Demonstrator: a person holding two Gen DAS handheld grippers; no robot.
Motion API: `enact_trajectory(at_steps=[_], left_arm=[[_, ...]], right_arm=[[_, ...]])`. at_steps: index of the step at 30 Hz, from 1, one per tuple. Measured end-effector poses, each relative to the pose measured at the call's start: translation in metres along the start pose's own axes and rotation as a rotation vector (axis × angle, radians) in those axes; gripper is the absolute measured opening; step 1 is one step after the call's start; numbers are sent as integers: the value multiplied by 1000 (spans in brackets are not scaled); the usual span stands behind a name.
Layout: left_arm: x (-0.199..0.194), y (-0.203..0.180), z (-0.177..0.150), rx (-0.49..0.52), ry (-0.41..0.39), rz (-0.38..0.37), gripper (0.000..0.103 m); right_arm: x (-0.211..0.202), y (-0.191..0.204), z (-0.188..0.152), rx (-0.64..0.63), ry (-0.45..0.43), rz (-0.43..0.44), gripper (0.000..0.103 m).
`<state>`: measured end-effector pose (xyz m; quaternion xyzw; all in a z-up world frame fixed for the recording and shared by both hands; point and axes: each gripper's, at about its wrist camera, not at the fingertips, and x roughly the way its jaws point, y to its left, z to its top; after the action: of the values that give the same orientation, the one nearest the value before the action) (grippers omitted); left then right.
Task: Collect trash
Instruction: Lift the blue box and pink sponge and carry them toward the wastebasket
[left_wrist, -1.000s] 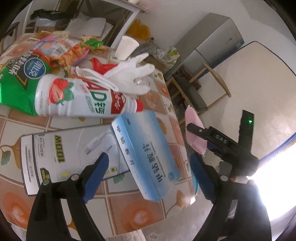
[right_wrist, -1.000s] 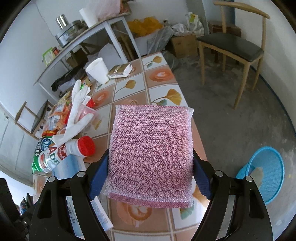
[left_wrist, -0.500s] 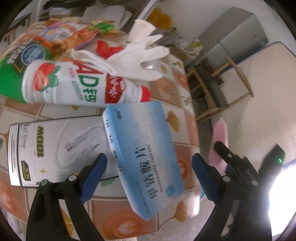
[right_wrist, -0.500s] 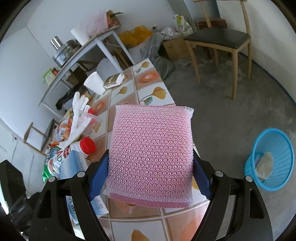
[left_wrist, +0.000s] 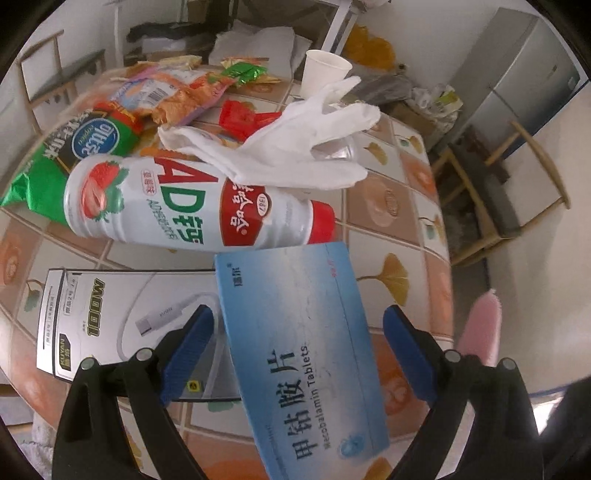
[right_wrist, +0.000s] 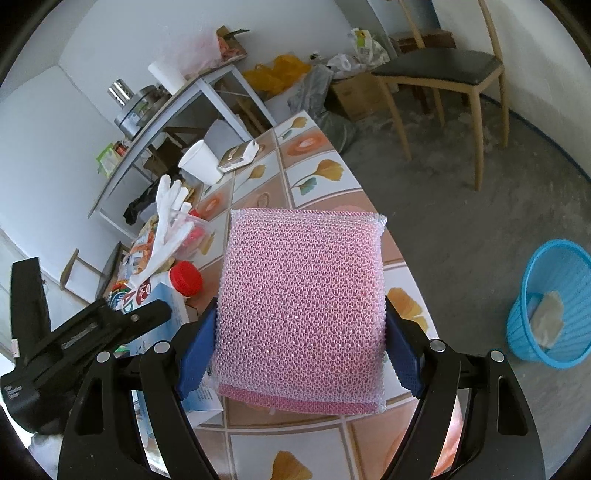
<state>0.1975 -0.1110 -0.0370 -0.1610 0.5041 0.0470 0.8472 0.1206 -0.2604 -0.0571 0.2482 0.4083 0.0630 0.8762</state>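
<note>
My right gripper (right_wrist: 301, 321) is shut on a pink mesh sponge (right_wrist: 303, 306), held above the tiled table's edge; the sponge's tip (left_wrist: 480, 325) also shows in the left wrist view. My left gripper (left_wrist: 299, 328) is open, its jaws either side of a blue tablet box (left_wrist: 295, 339) without pressing it. That box lies tilted on a white charger box (left_wrist: 92, 321). Behind them lie a strawberry milk bottle (left_wrist: 192, 206) with a red cap and a white glove (left_wrist: 295, 147). A blue trash basket (right_wrist: 550, 302) stands on the floor at right, with crumpled paper inside.
Snack bags (left_wrist: 166, 88), a green bag (left_wrist: 74, 147) and a white paper cup (left_wrist: 323, 74) crowd the tiled table (left_wrist: 388, 206) at the back. A wooden chair (right_wrist: 443, 70) stands on the floor beyond. A metal shelf (right_wrist: 192, 96) lines the wall.
My left gripper tipped down and moved in over the blue box, which now fills the space between its jaws. The right gripper drifted slightly with the sponge; the left gripper entered its view.
</note>
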Motion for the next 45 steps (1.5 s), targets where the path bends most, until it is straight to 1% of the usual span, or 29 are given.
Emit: enact_trajectory(at_steps=[2, 5, 8, 10, 12, 15, 17, 19, 21, 25, 30, 32, 36, 40, 41, 44, 45], left_arm=[[2, -4, -2, 32, -12, 31, 91], [2, -2, -4, 54, -29, 35, 91], [2, 0, -4, 89, -34, 16, 91], [1, 1, -4, 104, -33, 2, 85], [-2, 7, -3, 107, -28, -27, 84], [-6, 14, -4, 122, -27, -49, 83], [-10, 19, -6, 126, -27, -80, 82], [-16, 26, -8, 129, -25, -144, 81], [-21, 31, -9, 144, -31, -186, 81], [-41, 36, -16, 197, -93, -276, 80], [-63, 28, -16, 246, -168, -352, 78], [-70, 21, -14, 261, -180, -386, 78], [-78, -12, -8, 316, -185, -449, 78], [-80, -62, -6, 378, -162, -523, 78], [-80, -76, -8, 400, -155, -539, 78], [-71, -129, -15, 471, -108, -584, 78], [-63, -153, -20, 496, -72, -600, 78]], right_arm=[[-2, -3, -1, 6, -3, 3, 77], [-4, -6, -1, 11, -7, 0, 77], [-5, -9, -2, 16, -8, -4, 77], [-6, -10, -2, 15, -9, -5, 77], [-8, -12, -3, 14, -10, -4, 77], [-11, -13, -2, 13, -14, -2, 77], [-13, -14, -2, 11, -15, -3, 77], [-14, -14, -2, 8, -17, -4, 77], [-16, -16, -2, 10, -18, 2, 77], [-23, -21, -1, 25, -34, 19, 77], [-28, -28, 2, 53, -45, 34, 77], [-34, -33, 4, 70, -63, 38, 77], [-51, -51, 12, 124, -108, 41, 77], [-79, -85, 18, 191, -172, -13, 77], [-89, -99, 19, 219, -190, -37, 77], [-107, -132, 20, 278, -211, -97, 77], [-112, -147, 19, 303, -214, -121, 77]])
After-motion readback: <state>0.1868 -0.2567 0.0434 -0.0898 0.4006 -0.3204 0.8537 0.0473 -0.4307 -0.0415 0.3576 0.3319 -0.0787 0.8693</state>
